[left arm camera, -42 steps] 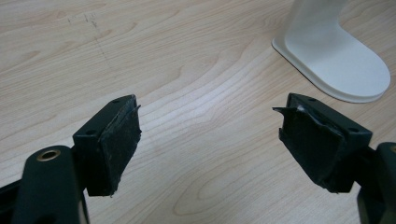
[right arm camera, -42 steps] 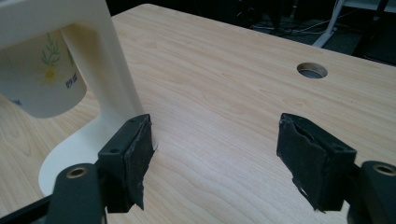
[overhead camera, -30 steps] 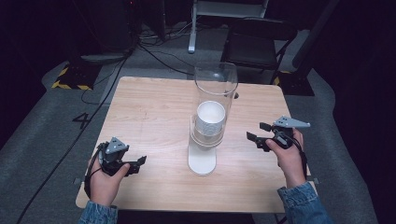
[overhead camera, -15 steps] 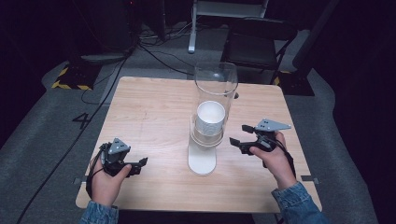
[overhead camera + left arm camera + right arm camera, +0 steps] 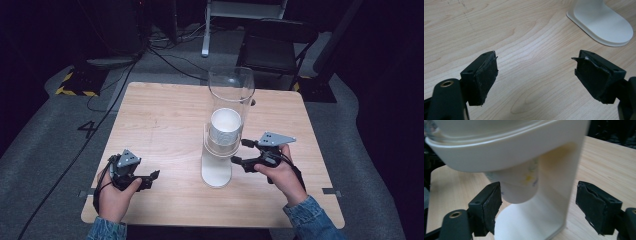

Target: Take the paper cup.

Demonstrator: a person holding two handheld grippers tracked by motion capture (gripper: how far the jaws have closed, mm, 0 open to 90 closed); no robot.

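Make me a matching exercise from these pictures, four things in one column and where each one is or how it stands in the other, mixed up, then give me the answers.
1. left claw
2. right claw
3. paper cup
4. clear tube

A. hangs out below the dispenser's white ring
B. open over bare wood, apart from the stand
C. stands upright above the white ring
D. open, close beside the dispenser

Pairs: 1-B, 2-D, 3-A, 4-C

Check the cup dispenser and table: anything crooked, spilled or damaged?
Nothing stands out. The cup dispenser stands upright on the table, and the bottom cup hangs straight from it. No spills.
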